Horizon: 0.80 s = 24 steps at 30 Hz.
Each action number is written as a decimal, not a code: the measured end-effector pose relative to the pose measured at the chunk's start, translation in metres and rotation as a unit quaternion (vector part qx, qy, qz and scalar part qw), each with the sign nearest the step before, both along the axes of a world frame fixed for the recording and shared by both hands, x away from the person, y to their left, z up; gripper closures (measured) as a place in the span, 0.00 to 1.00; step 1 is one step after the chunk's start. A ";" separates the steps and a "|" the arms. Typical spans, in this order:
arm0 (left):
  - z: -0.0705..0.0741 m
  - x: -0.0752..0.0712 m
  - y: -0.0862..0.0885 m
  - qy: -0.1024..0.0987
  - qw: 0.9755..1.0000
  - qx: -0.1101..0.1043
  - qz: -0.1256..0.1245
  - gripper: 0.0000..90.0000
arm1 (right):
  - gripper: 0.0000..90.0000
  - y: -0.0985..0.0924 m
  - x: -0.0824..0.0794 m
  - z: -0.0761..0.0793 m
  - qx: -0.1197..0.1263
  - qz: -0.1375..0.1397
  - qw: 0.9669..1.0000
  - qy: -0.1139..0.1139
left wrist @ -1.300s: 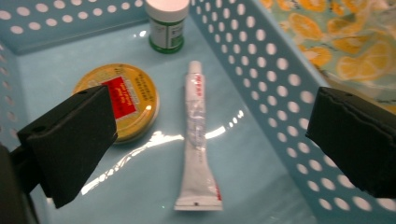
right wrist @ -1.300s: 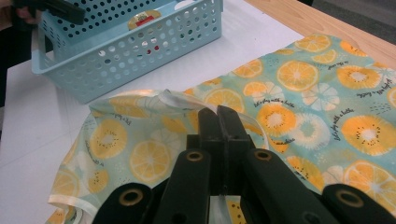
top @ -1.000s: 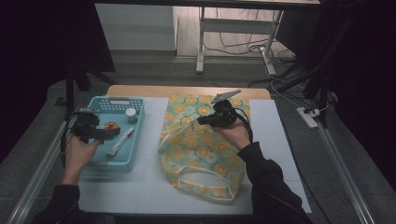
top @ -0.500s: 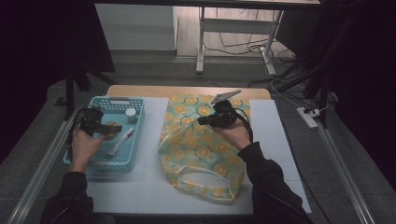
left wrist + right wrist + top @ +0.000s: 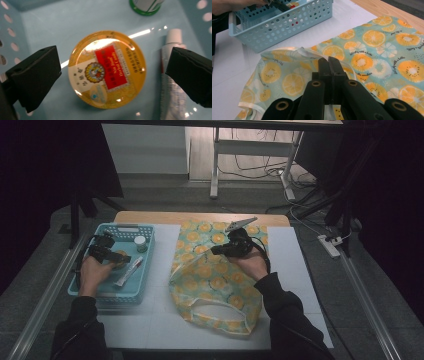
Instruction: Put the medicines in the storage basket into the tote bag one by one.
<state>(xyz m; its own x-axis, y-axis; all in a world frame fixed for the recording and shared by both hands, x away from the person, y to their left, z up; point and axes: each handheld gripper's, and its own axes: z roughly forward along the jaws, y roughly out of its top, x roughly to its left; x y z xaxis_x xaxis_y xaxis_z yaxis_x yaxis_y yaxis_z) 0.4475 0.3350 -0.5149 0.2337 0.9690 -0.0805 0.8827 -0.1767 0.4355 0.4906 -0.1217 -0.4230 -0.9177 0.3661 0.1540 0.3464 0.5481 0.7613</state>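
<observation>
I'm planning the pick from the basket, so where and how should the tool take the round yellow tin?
Grip the yellow tin across its rim, coming straight down from above. It lies flat on the basket floor, label up, so only its round edge offers opposing sides. The left tool already hangs open astride it; watch the tube lying close beside one jaw.

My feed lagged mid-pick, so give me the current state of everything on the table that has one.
Left gripper: open, fingers either side of the tin, not pressing.
Tin: lid on, flat in the basket.
Tube: capped, lying beside the tin.
Bottle: upright, capped.
Basket: upright on the table.
Right gripper: shut on the bag.
Bag: lying flat, edge pinched.
</observation>
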 end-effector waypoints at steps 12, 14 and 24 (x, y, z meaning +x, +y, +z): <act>-0.007 0.006 0.002 0.045 0.999 0.002 0.015 0.10 | 1.00 -0.001 -0.001 -0.002 0.001 0.000 1.000 0.000; -0.008 0.006 0.002 0.053 0.998 0.007 0.014 0.17 | 1.00 -0.001 -0.001 -0.003 0.002 -0.001 1.000 0.001; -0.004 0.004 0.003 0.054 0.998 0.005 0.021 0.23 | 1.00 -0.001 -0.001 -0.004 0.002 -0.001 1.000 0.001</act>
<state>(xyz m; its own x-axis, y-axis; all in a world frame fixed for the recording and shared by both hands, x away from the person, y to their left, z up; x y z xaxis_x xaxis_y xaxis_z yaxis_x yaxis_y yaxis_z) 0.4515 0.3375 -0.5189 0.1838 0.9786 -0.0928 0.9312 -0.1432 0.3352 0.4900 -0.1230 -0.4271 -0.9163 0.3681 0.1580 0.3500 0.5439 0.7627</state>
